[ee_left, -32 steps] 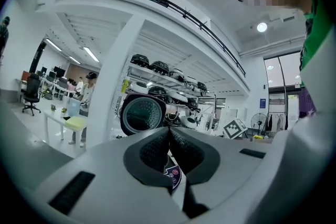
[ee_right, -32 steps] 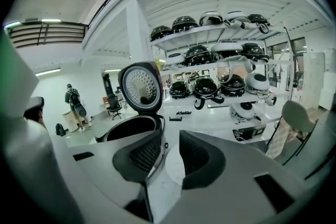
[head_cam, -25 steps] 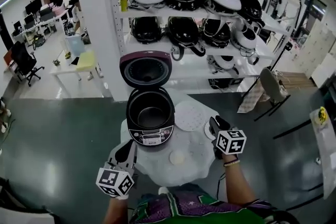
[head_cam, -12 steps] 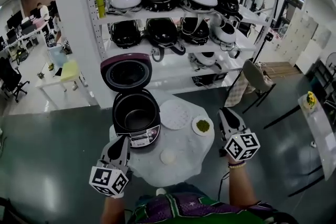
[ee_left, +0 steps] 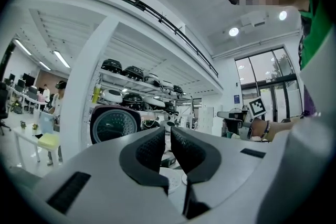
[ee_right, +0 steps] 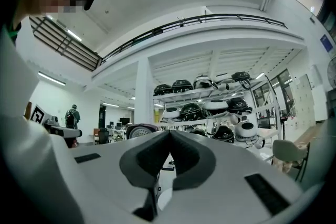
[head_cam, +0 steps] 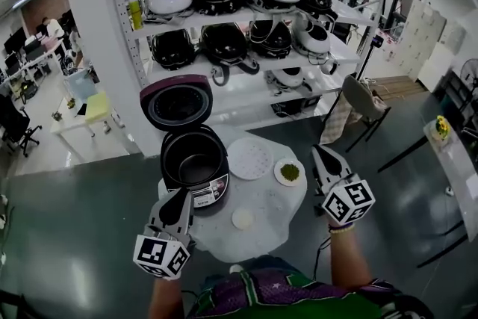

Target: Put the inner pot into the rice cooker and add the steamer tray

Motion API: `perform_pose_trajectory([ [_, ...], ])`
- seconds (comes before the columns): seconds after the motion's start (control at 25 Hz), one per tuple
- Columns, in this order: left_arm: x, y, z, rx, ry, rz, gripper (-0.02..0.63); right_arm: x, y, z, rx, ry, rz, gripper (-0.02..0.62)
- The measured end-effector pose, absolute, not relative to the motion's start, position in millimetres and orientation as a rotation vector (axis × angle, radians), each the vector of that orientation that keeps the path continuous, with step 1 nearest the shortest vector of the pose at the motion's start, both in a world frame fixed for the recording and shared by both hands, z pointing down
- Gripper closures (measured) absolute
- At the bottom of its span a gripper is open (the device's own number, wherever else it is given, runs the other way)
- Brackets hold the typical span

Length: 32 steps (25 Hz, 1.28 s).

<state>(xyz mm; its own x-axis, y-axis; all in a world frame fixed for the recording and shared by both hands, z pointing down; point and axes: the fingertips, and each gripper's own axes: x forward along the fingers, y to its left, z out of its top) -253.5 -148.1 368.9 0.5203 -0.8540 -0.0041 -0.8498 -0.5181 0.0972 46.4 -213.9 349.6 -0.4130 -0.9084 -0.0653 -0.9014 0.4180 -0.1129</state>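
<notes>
The rice cooker (head_cam: pixel 196 169) stands on the round table with its lid (head_cam: pixel 177 104) swung up and a dark inner pot (head_cam: pixel 193 158) showing in its body. The white perforated steamer tray (head_cam: pixel 249 158) lies flat on the table just right of the cooker. My left gripper (head_cam: pixel 183 196) hovers in front of the cooker, shut and empty. My right gripper (head_cam: pixel 320 153) hangs right of the table, shut with nothing held. In the left gripper view the pads (ee_left: pixel 155 147) meet before the lid (ee_left: pixel 109 126). The right gripper view shows the jaws closed (ee_right: pixel 169 138).
A small dish of green grains (head_cam: pixel 289 172) sits right of the steamer tray, and a small white disc (head_cam: pixel 243 218) lies near the table's (head_cam: pixel 272 209) front. Behind stand white shelves (head_cam: pixel 246 75) full of rice cookers, and a chair (head_cam: pixel 358 104) stands at the right.
My right gripper has lifted and drawn to the right off the green dish, which now shows fully. The left gripper has risen slightly. The cooker and tray have not moved.
</notes>
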Motion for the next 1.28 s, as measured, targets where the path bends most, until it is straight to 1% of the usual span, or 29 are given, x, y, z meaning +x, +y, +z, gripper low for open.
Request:
perform_pose_trajectory([
  [0.04, -250, -148, 370, 2.682, -1.488, -0.058, 0.578, 46, -213, 350, -1.632, 2.547, -0.093, 0.591],
  [0.08, -247, -148, 371, 2.697, -1.476, -0.035, 0.543, 46, -213, 351, -1.632, 2.548, -0.097, 0.591],
  [0.2, -233, -146, 377, 2.748, -1.409, 0.030, 0.342, 48, -208, 354, -1.639, 2.552, -0.111, 0.591],
  [0.24, -229, -145, 378, 2.766, -1.393, 0.054, 0.296, 49, -206, 354, -1.642, 2.554, -0.113, 0.591],
  [0.32, -220, -144, 380, 2.801, -1.384, 0.123, 0.248, 50, -204, 352, -1.645, 2.563, -0.105, 0.591],
  [0.36, -217, -144, 383, 2.820, -1.385, 0.162, 0.236, 49, -203, 352, -1.646, 2.568, -0.102, 0.591],
  [0.44, -212, -145, 390, 2.860, -1.383, 0.224, 0.222, 47, -202, 353, -1.650, 2.577, -0.108, 0.591],
  [0.6, -199, -140, 407, 2.878, -1.336, 0.299, 0.221, 41, -198, 360, -1.635, 2.606, -0.131, 0.591],
  [0.92, -155, -134, 433, 2.919, -1.168, 0.341, 0.222, 32, -207, 376, -1.565, 2.710, -0.120, 0.591],
  [1.16, -115, -155, 453, 2.869, -1.165, 0.387, 0.223, 56, -236, 389, -1.502, 2.757, -0.172, 0.591],
  [1.28, -95, -170, 468, 2.798, -1.160, 0.351, 0.224, 67, -251, 401, -1.447, 2.778, -0.223, 0.591],
])
